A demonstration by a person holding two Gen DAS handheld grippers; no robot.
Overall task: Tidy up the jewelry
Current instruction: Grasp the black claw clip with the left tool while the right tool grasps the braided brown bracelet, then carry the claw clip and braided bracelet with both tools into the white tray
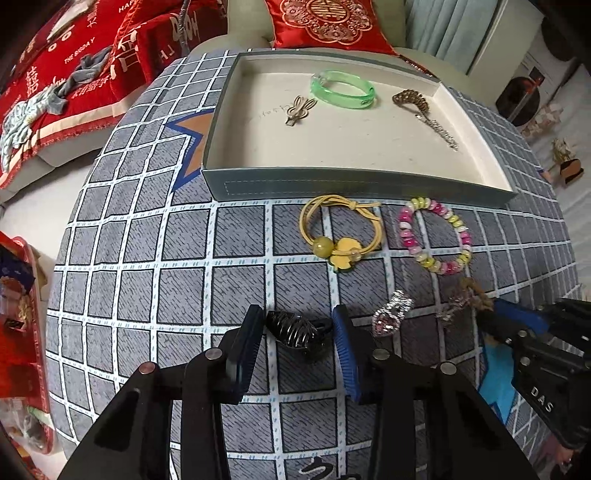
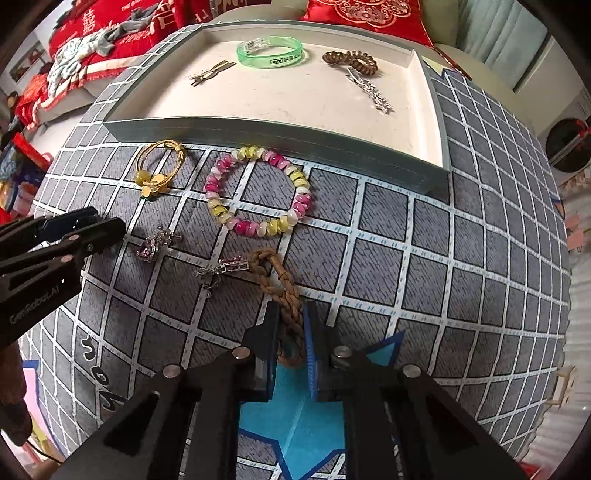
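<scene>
My left gripper [image 1: 298,325] is shut on a black claw hair clip [image 1: 295,329] resting on the checked cloth. My right gripper [image 2: 291,326] is shut on a brown braided cord bracelet [image 2: 284,291]. On the cloth lie a yellow hair tie with a flower [image 1: 341,232], a pink and yellow bead bracelet [image 2: 258,194], a pink crystal clip [image 1: 391,317] and a small silver clip [image 2: 221,269]. The grey tray [image 1: 332,181] holds a green bangle [image 1: 343,90], a bunny clip [image 1: 299,110], a brown spiral tie [image 1: 412,99] and a silver pin [image 1: 441,133].
A red embroidered blanket [image 1: 74,74] and a red cushion [image 1: 328,22] lie on the sofa behind the table. Red packages [image 1: 18,314] sit at the left edge. A round black and red object [image 2: 565,144] stands on the floor at right.
</scene>
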